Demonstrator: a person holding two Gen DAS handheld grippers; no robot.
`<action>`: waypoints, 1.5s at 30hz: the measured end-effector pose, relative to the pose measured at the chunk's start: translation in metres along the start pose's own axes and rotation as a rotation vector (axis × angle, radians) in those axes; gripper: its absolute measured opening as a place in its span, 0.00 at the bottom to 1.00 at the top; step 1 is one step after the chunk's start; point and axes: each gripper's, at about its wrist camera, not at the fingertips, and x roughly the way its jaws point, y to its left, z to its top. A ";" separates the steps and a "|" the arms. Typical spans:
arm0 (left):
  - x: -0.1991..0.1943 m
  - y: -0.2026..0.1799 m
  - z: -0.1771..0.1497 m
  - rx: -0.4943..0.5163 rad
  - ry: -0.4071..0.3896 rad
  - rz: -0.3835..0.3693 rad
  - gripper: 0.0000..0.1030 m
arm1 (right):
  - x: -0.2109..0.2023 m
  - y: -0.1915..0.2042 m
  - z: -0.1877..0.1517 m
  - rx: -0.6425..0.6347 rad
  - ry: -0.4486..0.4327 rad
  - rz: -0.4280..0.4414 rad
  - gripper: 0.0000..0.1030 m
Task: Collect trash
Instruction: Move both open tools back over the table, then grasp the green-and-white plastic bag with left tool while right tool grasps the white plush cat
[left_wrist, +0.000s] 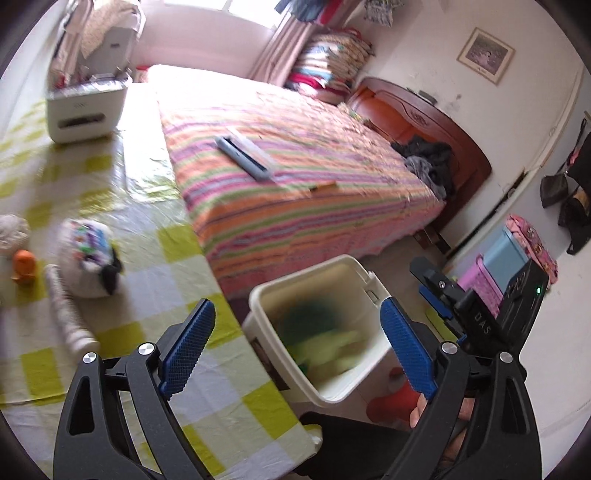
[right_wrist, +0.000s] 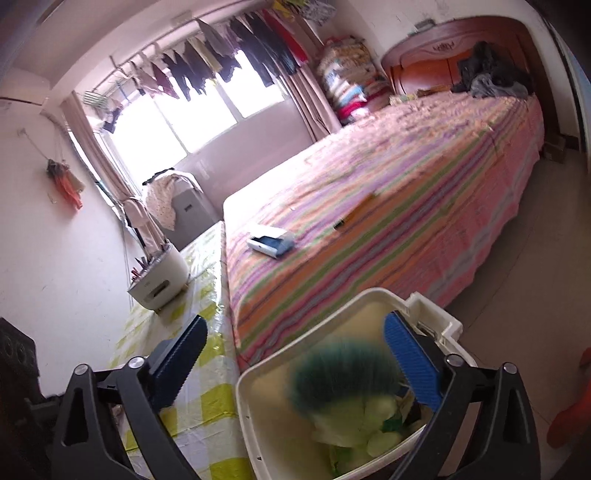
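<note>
A white trash bin (left_wrist: 369, 280) stands on the floor between the table and the bed. It holds pale green scraps (right_wrist: 369, 424), and a blurred dark green thing (right_wrist: 343, 373) shows at its mouth. My left gripper (left_wrist: 297, 308) is open and empty, above the table's corner and the bin. My right gripper (right_wrist: 295, 321) is open and empty, right over the bin (right_wrist: 258, 373); its black body (left_wrist: 517, 295) shows in the left wrist view. On the yellow-checked table (left_wrist: 177, 243) lie a crumpled printed bag (left_wrist: 88, 258), a rolled tube (left_wrist: 68, 310), an orange bit (left_wrist: 24, 266) and a paper wad (left_wrist: 13, 232).
A bed with a striped cover (left_wrist: 295, 177) runs along the table, with a grey-and-white case (left_wrist: 245, 155) on it. A white appliance (left_wrist: 85, 107) stands at the table's far end. Red slippers (left_wrist: 391, 402) lie on the floor by the bin. Pink and blue boxes (left_wrist: 498, 258) stand against the wall.
</note>
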 end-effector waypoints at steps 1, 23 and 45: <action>-0.007 0.001 0.001 -0.003 -0.018 0.013 0.87 | -0.002 0.002 -0.001 0.001 -0.018 0.032 0.92; -0.089 0.177 0.016 -0.169 -0.145 0.577 0.90 | 0.028 0.126 -0.048 -0.225 0.055 0.351 0.92; -0.066 0.354 0.028 -0.644 0.087 0.596 0.53 | 0.099 0.212 -0.083 -0.361 0.262 0.447 0.92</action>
